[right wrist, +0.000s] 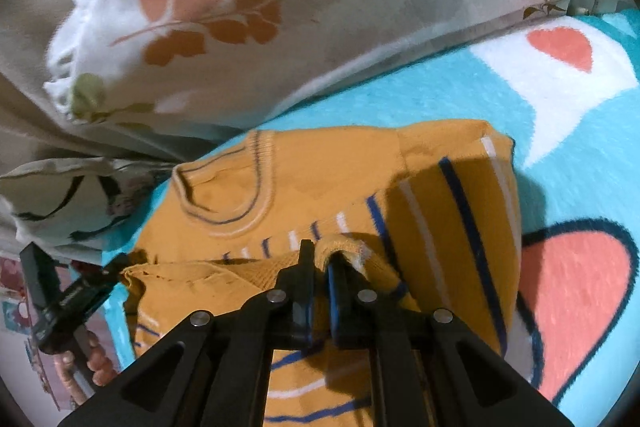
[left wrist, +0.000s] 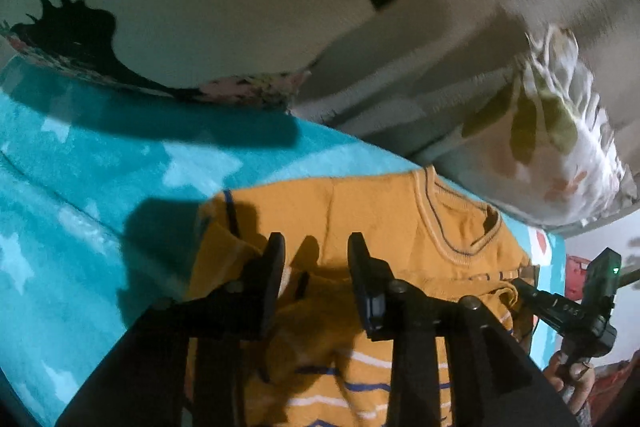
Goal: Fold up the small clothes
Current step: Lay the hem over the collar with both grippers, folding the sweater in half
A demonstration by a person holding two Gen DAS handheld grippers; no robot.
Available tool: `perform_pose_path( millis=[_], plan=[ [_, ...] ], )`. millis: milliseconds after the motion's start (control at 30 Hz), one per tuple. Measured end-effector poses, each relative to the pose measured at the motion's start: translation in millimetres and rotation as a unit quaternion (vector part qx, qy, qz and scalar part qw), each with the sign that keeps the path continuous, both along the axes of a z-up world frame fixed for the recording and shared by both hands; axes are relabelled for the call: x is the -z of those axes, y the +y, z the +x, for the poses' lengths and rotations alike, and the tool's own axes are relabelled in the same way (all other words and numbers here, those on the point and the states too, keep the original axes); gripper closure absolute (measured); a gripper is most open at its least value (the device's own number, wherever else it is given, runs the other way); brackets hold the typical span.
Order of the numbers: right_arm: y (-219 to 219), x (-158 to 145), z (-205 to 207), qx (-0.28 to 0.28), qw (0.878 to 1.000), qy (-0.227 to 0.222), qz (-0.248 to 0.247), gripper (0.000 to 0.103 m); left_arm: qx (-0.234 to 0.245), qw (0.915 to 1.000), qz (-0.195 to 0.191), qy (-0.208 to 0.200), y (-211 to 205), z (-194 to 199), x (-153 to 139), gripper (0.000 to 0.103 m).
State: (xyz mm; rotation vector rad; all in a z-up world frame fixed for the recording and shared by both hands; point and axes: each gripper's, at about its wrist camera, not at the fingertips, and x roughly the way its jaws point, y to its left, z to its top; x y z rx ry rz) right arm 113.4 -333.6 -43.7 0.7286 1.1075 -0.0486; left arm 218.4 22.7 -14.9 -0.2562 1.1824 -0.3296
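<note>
Right gripper (right wrist: 320,259) pinches the mustard sweater's (right wrist: 328,163) folded hem; left gripper (left wrist: 316,247) stands parted, empty

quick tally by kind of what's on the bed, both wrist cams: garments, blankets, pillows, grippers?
Garments: 1, mustard striped sweater
Blankets: 1, turquoise blanket
Pillows: 1, leaf-print pillow
Grippers: 2, left gripper with nothing between its fingers, right gripper shut on a fold of the sweater
Total: 5
</note>
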Motion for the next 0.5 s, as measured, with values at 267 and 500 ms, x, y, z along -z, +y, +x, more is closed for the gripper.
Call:
perform_pose_path(
  millis=[267,500],
  plan=[
    [-15,6,7,0.042,0.998,-0.002,0.046,0.093,0.004,1.0,0.005,0.005,17,-16,-1,0.062],
    [-33,-15,-9,0.078,0.995,-0.038,0.051,0.043,0.01,0.9995,0.03,0.007,35,-51,2,0.054]
  ],
)
